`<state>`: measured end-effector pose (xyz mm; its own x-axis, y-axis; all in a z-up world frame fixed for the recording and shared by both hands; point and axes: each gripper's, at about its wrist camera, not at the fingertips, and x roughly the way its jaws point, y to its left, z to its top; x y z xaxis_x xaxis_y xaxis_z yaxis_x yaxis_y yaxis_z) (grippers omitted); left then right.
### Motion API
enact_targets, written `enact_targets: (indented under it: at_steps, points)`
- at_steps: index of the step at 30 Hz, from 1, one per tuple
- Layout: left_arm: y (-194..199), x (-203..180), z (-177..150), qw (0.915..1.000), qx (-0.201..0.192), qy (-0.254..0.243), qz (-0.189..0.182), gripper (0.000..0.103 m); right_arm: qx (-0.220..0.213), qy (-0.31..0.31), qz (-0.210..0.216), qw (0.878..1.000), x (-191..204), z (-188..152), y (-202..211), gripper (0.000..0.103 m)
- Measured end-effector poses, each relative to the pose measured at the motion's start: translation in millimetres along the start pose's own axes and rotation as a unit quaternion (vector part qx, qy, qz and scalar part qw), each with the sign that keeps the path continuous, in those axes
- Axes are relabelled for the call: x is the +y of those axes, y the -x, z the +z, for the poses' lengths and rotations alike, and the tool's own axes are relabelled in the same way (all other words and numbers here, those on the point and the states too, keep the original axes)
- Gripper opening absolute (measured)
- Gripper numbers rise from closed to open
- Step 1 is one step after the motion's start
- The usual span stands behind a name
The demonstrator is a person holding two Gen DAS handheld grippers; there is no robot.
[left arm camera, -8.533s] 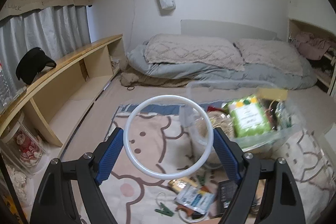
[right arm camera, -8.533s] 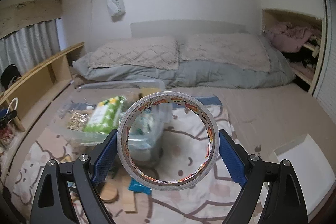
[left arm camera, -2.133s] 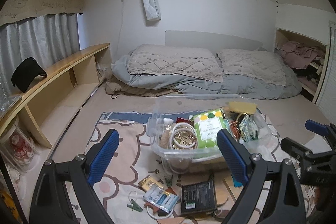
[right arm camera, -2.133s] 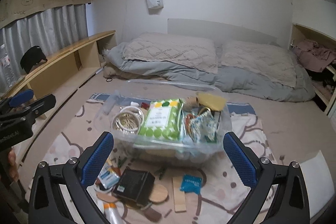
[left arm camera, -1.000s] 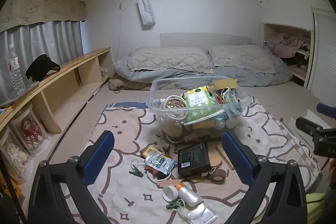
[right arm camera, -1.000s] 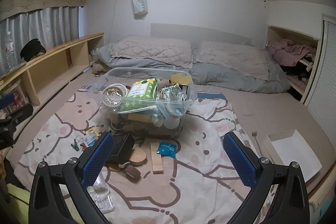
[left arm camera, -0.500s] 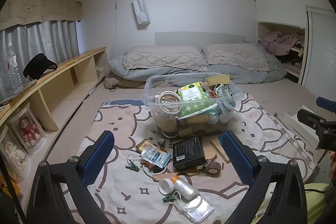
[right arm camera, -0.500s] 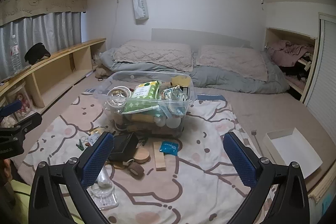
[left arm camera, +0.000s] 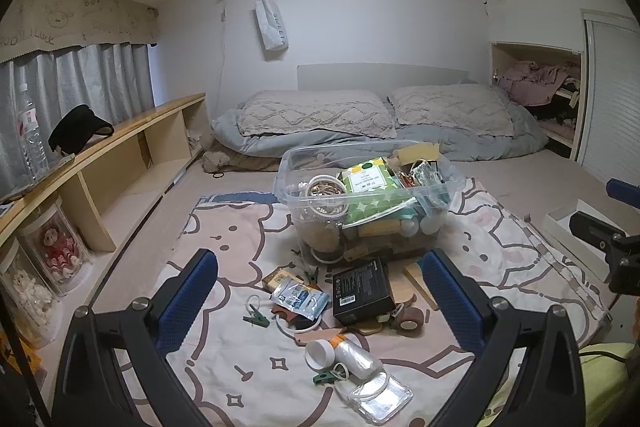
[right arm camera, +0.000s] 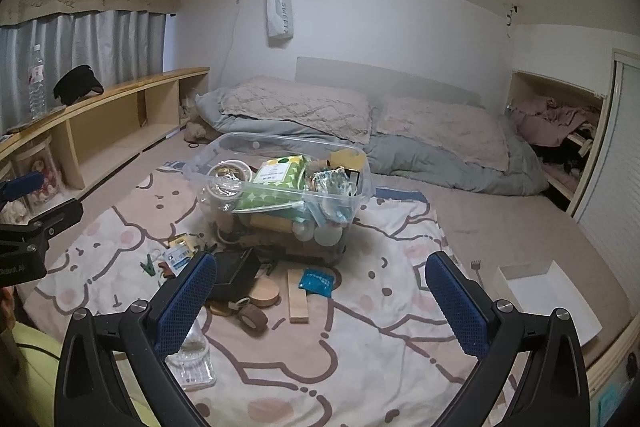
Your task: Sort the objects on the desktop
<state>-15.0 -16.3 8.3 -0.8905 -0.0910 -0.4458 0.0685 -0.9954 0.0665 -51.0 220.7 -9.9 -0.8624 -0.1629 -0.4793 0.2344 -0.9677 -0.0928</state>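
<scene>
1. On the cartoon-print blanket (left arm camera: 224,227) stands a clear plastic bin (left arm camera: 370,211), heaped with sorted items: a green-dotted packet (left arm camera: 366,181), a white ring (left arm camera: 326,193) and a yellow sponge (left arm camera: 416,151).
2. Just in front of the bin lies the unsorted clutter: a black box (left arm camera: 360,291), a blue-white sachet (left arm camera: 300,297), a green clip (left arm camera: 256,319), a brown tape roll (left arm camera: 408,321) and a white-capped bottle (left arm camera: 344,351).
3. From the right wrist view, a wooden block (right arm camera: 298,297), a blue packet (right arm camera: 317,282) and a round wooden disc (right arm camera: 265,293) lie near the bin too.
4. Left gripper (left arm camera: 320,301) hangs above the clutter, jaws spread wide, holding nothing.
5. Right gripper (right arm camera: 320,303) is likewise spread wide and empty, above the blanket.
6. A white tray (right arm camera: 552,297) sits well apart, right of the blanket.
</scene>
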Motion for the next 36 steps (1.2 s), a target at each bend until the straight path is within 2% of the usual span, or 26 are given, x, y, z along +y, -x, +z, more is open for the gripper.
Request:
enact_targets:
  at_steps: [7,36]
  points:
    - [-1.5,-1.0,0.5,1.0000,0.002,0.002,-0.003,0.103,0.004,-0.016,0.000,1.000,-6.9,-0.7,1.1,0.103]
    - [-2.8,-2.7,-3.6,1.0000,0.005,0.001,-0.008,0.103,0.010,-0.014,0.003,1.000,-9.5,0.4,2.0,0.103]
